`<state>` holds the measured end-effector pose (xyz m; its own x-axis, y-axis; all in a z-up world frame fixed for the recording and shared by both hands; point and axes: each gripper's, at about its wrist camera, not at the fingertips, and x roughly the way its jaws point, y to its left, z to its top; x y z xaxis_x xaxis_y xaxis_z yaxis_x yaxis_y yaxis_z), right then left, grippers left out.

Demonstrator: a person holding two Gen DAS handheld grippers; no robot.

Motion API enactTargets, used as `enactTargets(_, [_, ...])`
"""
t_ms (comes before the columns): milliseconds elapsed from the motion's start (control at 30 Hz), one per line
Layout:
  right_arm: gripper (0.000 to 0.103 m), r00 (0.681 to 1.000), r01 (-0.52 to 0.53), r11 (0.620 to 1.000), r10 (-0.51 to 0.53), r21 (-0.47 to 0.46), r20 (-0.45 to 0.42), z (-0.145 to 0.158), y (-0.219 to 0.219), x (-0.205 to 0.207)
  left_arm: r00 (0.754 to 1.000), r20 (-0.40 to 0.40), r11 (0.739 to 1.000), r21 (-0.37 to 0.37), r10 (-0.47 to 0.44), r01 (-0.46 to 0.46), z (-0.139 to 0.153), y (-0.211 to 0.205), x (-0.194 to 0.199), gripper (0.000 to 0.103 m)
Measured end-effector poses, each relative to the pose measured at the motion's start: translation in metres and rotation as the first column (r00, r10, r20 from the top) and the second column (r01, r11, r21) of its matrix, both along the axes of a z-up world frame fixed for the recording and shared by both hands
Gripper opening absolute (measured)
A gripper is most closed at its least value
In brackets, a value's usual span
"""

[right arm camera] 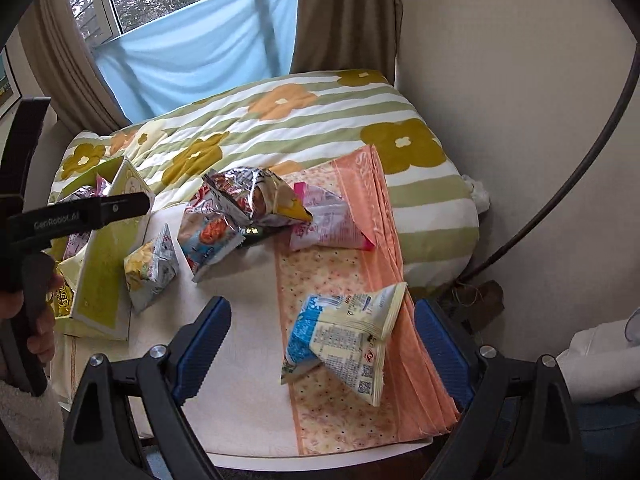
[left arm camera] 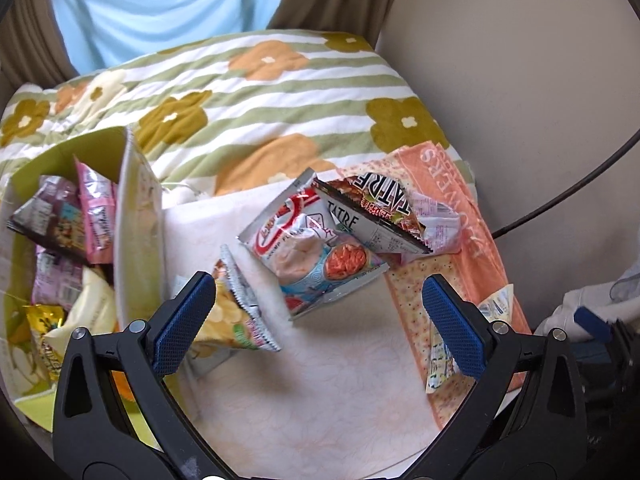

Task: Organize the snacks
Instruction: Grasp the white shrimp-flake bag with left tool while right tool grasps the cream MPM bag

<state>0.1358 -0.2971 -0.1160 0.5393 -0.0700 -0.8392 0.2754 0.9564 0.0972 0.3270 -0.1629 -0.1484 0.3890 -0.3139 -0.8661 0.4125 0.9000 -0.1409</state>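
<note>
Blue-padded left tongs (left arm camera: 318,320) are hanging spread wide over the table (left arm camera: 320,400), pinching nothing. Just beyond the left pad, a yellow chip packet (left arm camera: 232,312) is leaning against the wall of a green box (left arm camera: 138,240), which is sitting at the table's left edge and holding several snack packets (left arm camera: 64,248) (pink, purple, gold and pale yellow ones are showing). Past the tongs, a white and red packet (left arm camera: 316,252) is lying flat on the white surface, and a dark packet lettered TATRE (left arm camera: 376,208) is overlapping its far corner.

Right tongs (right arm camera: 322,348) are likewise standing spread apart, gripping nothing, with a blue and cream packet (right arm camera: 344,340) lying between and just ahead of the pads on an orange patterned cloth (right arm camera: 360,272) covering the table's right side. Farther along that cloth a pink packet (right arm camera: 332,220) is resting, touching a crumpled silver and yellow packet (right arm camera: 260,196) piled on the others. A hand (right arm camera: 38,320) is gripping the left tool's black handle at that view's left edge. Behind the table, a flowered striped quilt (right arm camera: 320,120) is covering a bed beneath a window with a blue curtain (right arm camera: 208,52).
</note>
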Motion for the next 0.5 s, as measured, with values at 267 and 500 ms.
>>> enactTargets(267, [0.091,0.997,0.057,0.992,-0.05,0.114,-0.064,-0.046,-0.013,-0.011,0.996,-0.091,0.997,0.072,-0.021,0.028,-0.055,-0.025,0.033,0.103])
enactTargets(500, [0.091,0.985,0.152,0.97,-0.134,0.189,-0.107,-0.071,-0.021,-0.012,0.99,-0.136,0.993,0.107,-0.031,0.046,-0.082,-0.034,0.065,0.103])
